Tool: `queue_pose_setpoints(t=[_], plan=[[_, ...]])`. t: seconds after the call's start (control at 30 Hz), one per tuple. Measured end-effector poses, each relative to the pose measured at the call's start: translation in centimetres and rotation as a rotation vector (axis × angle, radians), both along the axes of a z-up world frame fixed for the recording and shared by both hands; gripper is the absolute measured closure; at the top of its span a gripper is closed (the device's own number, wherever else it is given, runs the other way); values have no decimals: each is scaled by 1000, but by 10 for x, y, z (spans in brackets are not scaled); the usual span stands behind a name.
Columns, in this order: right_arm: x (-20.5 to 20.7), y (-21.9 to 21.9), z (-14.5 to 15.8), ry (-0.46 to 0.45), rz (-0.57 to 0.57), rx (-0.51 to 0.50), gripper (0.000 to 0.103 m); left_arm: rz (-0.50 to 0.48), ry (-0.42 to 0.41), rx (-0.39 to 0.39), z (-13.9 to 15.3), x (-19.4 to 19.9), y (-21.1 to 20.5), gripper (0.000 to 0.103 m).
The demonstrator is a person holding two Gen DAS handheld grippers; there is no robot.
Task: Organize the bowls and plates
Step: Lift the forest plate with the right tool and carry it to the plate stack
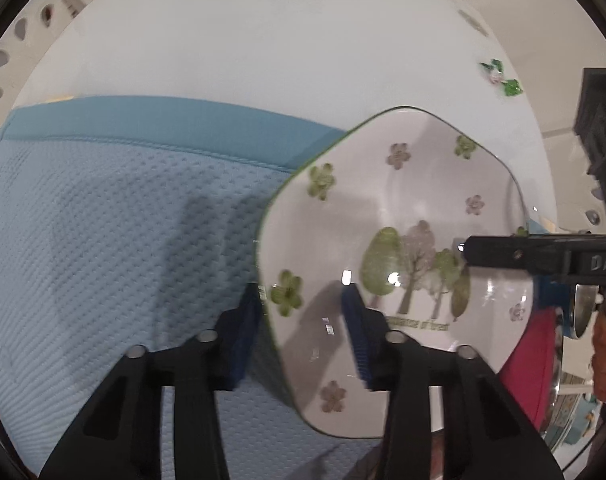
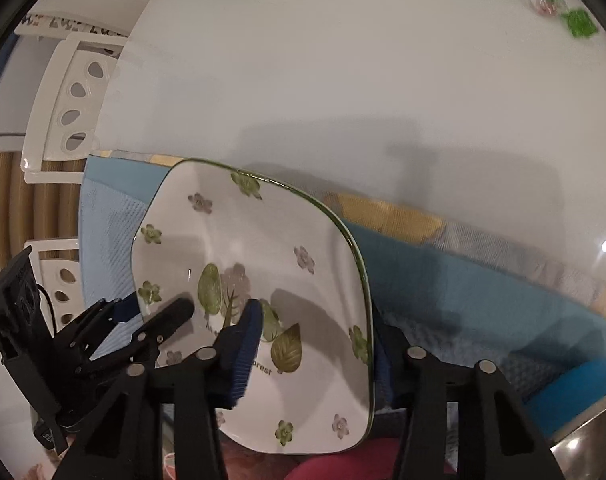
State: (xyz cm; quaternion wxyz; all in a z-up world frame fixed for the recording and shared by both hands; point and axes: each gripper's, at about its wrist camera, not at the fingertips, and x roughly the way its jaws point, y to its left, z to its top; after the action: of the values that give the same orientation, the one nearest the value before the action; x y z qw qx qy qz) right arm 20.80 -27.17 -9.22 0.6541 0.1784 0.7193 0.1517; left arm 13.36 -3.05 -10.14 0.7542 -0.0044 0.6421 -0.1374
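A square white plate [image 1: 415, 200] with a green rim and printed trees and flowers is held tilted above a blue mat [image 1: 123, 220]. My left gripper [image 1: 299, 300] is shut on the plate's left edge, one blue pad on the plate's face and the other under the rim. My right gripper [image 2: 315, 320] is shut on the opposite edge of the same plate [image 2: 263, 240], one pad on the face and one behind the rim. One of the right gripper's fingers [image 1: 503, 254] reaches over the plate in the left wrist view. The left gripper [image 2: 151, 312] shows at the plate's left edge in the right wrist view.
The mat lies on a round white table [image 1: 283, 40]. White chairs with oval holes [image 2: 75, 112] stand around it. A small green and pink object [image 1: 499, 76] lies far on the table. A red item beside a shiny metal rim [image 1: 543, 360] sits low on the right.
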Motion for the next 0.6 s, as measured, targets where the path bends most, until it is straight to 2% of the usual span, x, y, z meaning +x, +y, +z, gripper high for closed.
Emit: queue_pose_setpoints(t=[0.13, 0.47, 0.6], plan=[[-7, -9, 0, 1, -61, 61, 56, -40, -12, 11, 5, 0, 4, 69], [-10, 27, 4, 9, 21, 70, 56, -50, 9, 42, 8, -8, 26, 68], [-8, 43, 15, -9, 44, 87, 56, -18, 5, 34, 12, -13, 43, 67]])
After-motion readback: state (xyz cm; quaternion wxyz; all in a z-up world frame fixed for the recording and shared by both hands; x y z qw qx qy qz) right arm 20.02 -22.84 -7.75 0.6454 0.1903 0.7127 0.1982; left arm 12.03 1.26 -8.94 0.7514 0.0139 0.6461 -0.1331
